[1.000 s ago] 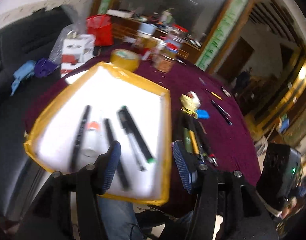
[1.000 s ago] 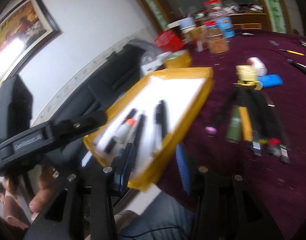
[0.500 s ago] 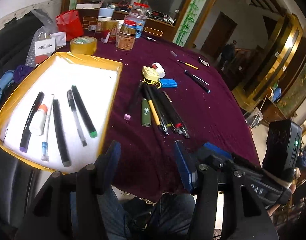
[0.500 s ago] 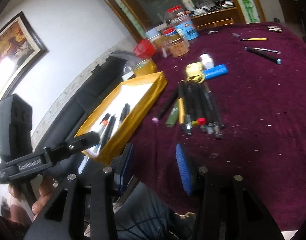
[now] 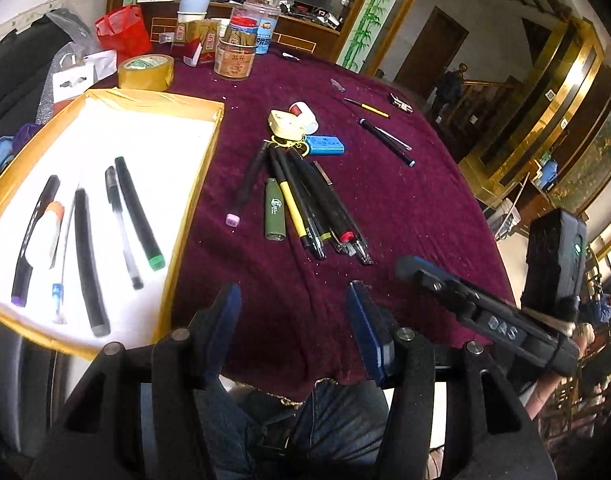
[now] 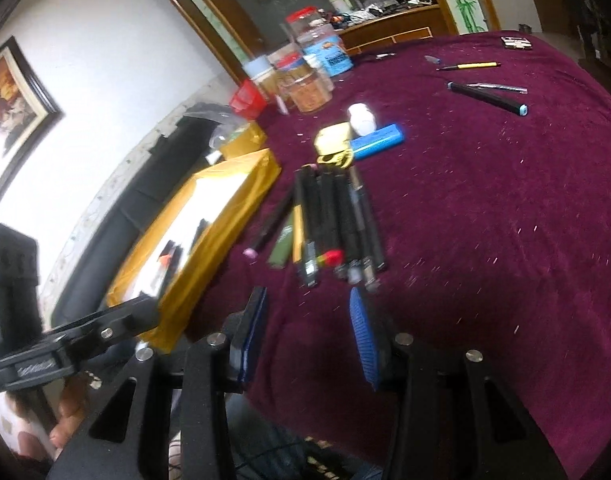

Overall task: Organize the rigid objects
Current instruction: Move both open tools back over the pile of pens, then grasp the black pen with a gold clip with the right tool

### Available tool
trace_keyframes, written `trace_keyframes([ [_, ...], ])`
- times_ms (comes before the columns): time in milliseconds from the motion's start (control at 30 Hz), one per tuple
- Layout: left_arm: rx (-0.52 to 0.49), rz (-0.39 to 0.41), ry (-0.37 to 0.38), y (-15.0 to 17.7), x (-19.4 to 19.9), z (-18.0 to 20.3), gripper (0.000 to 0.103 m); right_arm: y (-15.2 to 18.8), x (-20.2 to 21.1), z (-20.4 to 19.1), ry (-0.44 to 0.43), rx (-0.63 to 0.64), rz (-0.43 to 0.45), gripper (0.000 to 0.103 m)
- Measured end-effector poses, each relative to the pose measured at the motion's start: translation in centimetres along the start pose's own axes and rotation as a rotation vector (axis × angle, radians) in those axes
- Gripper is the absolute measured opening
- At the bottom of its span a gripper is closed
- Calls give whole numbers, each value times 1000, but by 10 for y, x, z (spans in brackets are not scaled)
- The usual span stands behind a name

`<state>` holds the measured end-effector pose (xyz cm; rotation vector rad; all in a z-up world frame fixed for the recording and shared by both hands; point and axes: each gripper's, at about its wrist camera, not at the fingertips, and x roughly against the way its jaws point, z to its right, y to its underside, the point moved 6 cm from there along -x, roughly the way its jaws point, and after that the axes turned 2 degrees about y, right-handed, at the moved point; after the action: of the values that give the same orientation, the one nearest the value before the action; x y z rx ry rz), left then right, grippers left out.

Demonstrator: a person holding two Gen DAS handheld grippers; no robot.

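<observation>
A yellow-rimmed tray [image 5: 209,148] with a white floor holds several pens and a glue stick [image 5: 45,236]. To its right on the maroon cloth lies a bundle of pens [image 5: 313,204] beside a green lighter [image 5: 274,212] and a pink-capped pen [image 5: 245,184]. My left gripper [image 5: 293,300] is open and empty, over the cloth at the near edge, short of the bundle. My right gripper [image 6: 307,304] hovers just short of the bundle [image 6: 337,216]. Its jaws are closing, with nothing between them. It also shows from the side as the right gripper [image 5: 485,320].
Behind the bundle lie a yellow keyring gadget [image 5: 286,124], a blue box [image 5: 324,145] and a white roll [image 5: 305,114]. Farther right lie a black pen [image 5: 385,141] and a yellow pen [image 5: 367,107]. A tape roll [image 5: 146,72] and jars [image 5: 235,56] stand at the back. Jeans-clad legs [image 5: 325,412] are below the table edge.
Both grippers have swung right, from over the tray to the cloth in front of the pen bundle. The right jaws now stand narrower than before.
</observation>
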<state>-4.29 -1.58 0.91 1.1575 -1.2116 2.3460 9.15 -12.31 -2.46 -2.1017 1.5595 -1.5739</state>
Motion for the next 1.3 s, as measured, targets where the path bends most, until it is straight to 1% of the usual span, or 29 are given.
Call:
trace_keyframes([
  [33,-7,-4,4,-2,-2,1,53,-5,-7,3,12,12,-18,24],
  [200,-21,-24,19,-5,-11,2,53,-30,-37,23,45,18,-81,23],
  [300,-5,-30,29,-6,-16,-2,53,-45,-60,35,66,13,-134,23],
  [367,-3,-41,36,-3,-19,-4,53,-54,-74,40,83,23,-160,20],
  [433,2,-43,33,-3,-21,-8,53,-59,-87,41,101,51,-194,16],
  [467,6,-48,36,-2,-22,-9,53,-60,-92,41,119,63,-205,16],
  [500,8,-51,38,-1,-23,-11,53,-61,-96,40,114,73,-216,15],
  [533,11,-52,37,-1,-23,-13,53,-63,-99,37,114,80,-219,14],
  [633,27,-59,46,-1,-25,-17,53,-65,-104,34,169,118,-222,14],
  [767,28,-72,60,0,-27,-15,53,-65,-108,30,207,177,-225,13],
  [833,26,-72,66,1,-26,-12,53,-61,-103,31,223,200,-229,9],
  [900,24,-75,73,1,-25,-8,53,-55,-95,34,235,197,-233,8],
  [1000,26,-83,82,1,-26,-3,53,-42,-74,46,251,151,-217,8],
  [1167,27,-106,88,-3,-34,6,53,-10,-25,75,324,56,-158,8],
  [1233,26,-123,94,-6,-40,10,53,-2,-13,81,326,29,-138,8],
  [1300,26,-139,100,-12,-48,16,53,-2,-10,82,321,8,-120,8],
])
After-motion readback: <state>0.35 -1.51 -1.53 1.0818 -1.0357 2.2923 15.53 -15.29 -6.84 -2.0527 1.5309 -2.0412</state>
